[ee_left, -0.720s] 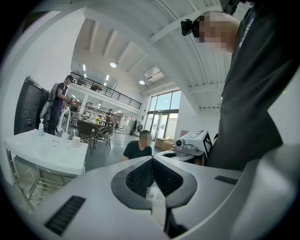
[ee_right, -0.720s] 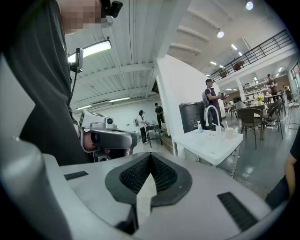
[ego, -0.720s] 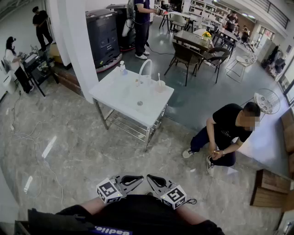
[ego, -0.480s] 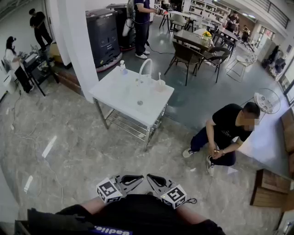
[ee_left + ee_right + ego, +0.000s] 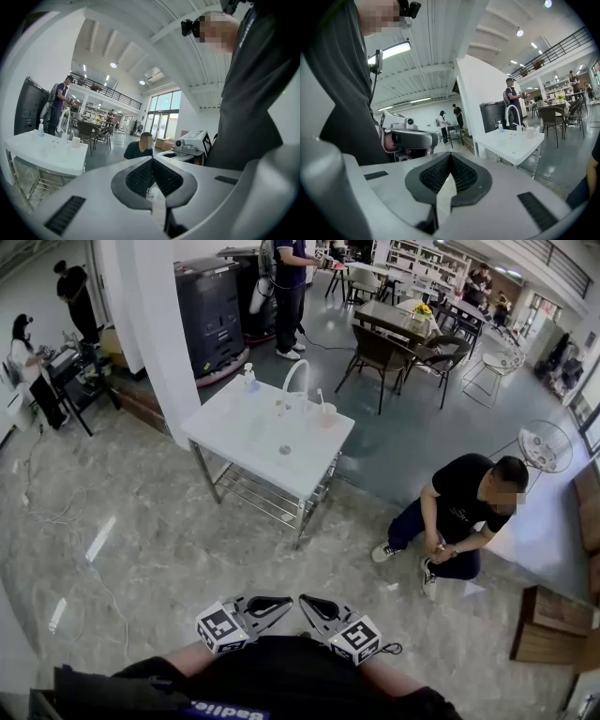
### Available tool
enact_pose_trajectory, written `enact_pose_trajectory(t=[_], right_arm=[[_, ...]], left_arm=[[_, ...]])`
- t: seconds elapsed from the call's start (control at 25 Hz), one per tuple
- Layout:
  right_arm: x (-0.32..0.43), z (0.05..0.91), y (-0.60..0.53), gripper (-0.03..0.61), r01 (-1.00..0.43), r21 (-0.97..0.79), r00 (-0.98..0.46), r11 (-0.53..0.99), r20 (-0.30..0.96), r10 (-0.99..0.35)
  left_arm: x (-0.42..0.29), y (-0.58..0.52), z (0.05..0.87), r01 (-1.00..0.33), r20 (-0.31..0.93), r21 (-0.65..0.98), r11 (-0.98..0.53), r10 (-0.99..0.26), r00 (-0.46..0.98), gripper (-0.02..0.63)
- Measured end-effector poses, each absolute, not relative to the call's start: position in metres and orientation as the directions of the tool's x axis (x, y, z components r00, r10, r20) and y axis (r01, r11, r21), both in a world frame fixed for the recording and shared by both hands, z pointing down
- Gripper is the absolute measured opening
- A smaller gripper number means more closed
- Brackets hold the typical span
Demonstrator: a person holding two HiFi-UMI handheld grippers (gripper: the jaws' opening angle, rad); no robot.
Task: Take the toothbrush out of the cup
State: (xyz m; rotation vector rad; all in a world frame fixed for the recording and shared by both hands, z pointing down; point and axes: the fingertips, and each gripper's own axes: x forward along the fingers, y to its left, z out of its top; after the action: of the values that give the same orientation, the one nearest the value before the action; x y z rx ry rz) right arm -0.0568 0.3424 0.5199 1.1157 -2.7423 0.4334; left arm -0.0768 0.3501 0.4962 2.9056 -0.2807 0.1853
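A pale cup (image 5: 325,414) with a toothbrush (image 5: 321,397) standing in it sits at the far right corner of a white sink table (image 5: 246,442), several steps ahead of me. A white faucet (image 5: 295,379) arches beside the cup. My left gripper (image 5: 284,603) and right gripper (image 5: 307,603) are held close to my body at the bottom of the head view, tips pointing at each other, both shut and empty. The cup (image 5: 75,141) shows small and distant in the left gripper view, and the same cup (image 5: 529,132) in the right gripper view.
A person in black (image 5: 461,514) crouches on the floor right of the table. A soap bottle (image 5: 249,379) stands at the table's back edge. A white pillar (image 5: 159,329) and a black machine (image 5: 211,315) stand behind it; dark chairs (image 5: 380,357) lie beyond.
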Motion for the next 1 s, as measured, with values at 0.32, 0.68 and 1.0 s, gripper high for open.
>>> enact_pose_trajectory(t=[0.32, 0.68, 1.0], right_arm=[[-0.049, 0.516, 0.336, 0.006, -0.697, -0.216, -0.716, 0.683, 0.245, -0.653], [-0.035, 0.519, 0.332, 0.006, -0.69, -0.225, -0.722, 0.687, 0.265, -0.639], [-0.013, 0.536, 0.333, 0.006, -0.672, -0.22, -0.74, 0.707, 0.229, -0.632]], left_arm=[[-0.067, 0.343, 0.488, -0.213, 0.157, 0.195, -0.957, -0.184, 0.97, 0.009], [-0.053, 0.339, 0.498, -0.224, 0.157, 0.203, -0.953, -0.194, 0.968, 0.009], [-0.033, 0.338, 0.5, -0.257, 0.171, 0.209, -0.944, -0.224, 0.96, 0.009]])
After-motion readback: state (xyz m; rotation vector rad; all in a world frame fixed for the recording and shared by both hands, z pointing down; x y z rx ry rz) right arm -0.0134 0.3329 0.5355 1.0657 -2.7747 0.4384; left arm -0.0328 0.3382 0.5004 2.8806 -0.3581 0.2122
